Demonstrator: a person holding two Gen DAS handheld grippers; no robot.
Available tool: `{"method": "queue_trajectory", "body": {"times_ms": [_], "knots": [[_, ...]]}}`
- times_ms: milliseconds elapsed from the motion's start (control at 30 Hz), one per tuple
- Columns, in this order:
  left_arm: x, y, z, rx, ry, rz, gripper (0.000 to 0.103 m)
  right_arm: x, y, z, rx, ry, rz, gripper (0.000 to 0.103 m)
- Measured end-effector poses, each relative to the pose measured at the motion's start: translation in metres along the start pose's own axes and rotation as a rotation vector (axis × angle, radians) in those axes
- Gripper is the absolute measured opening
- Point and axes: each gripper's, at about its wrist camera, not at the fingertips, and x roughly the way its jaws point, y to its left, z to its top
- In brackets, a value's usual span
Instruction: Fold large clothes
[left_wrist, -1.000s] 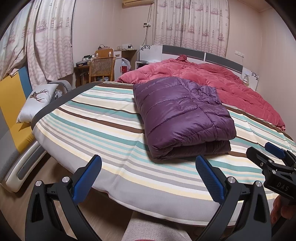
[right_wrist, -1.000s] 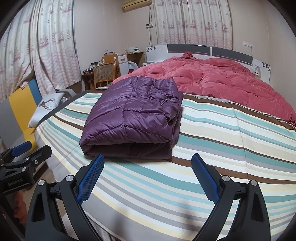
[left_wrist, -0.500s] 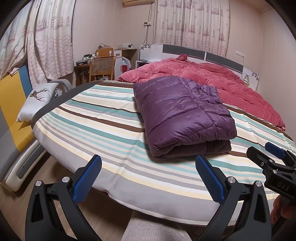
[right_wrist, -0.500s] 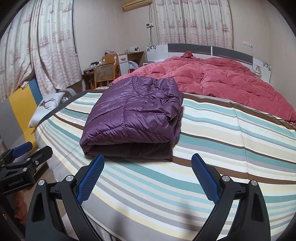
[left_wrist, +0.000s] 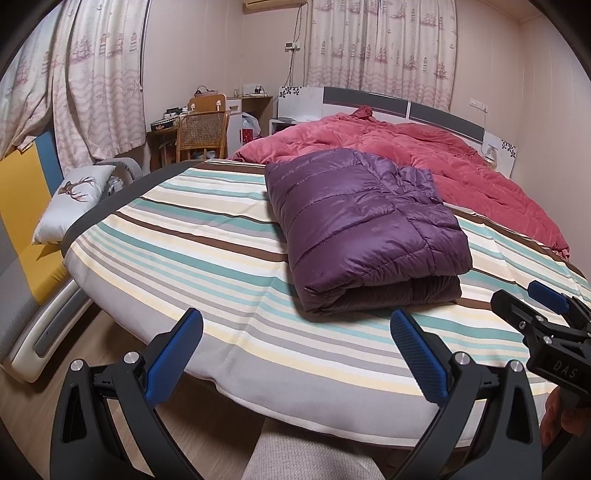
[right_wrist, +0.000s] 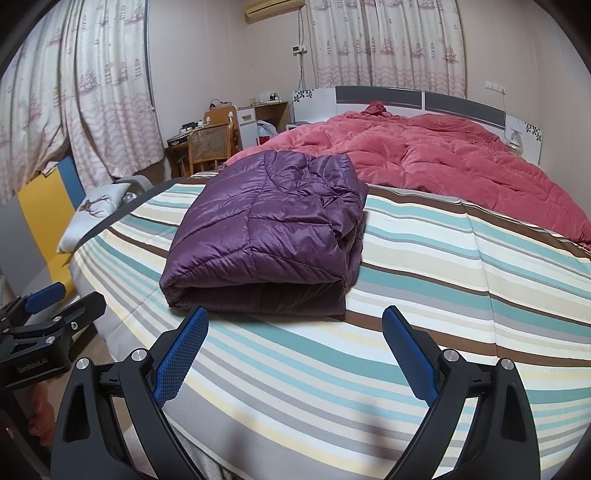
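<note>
Nearest, the left gripper (left_wrist: 295, 347) and right gripper (right_wrist: 293, 345) hover spread wide and empty over the striped bedspread (left_wrist: 207, 266), beyond which the folded purple down jacket (right_wrist: 266, 236) lies, likely light, puffy, slippery, best pinched at its doubled front edge.

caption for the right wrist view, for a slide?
Folded purple down jacket lies on the striped bed cover; the open right gripper hovers short of it, holding nothing.
</note>
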Motion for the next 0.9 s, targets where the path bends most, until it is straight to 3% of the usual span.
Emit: {"method": "queue_trajectory", "body": {"times_ms": [900], "knots": [[0.0006,-0.0002,-0.0007,0.005,0.013,-0.007,0.101,0.0032,0.0013,-0.0026,0.008,0.015,0.004,0.095]]}}
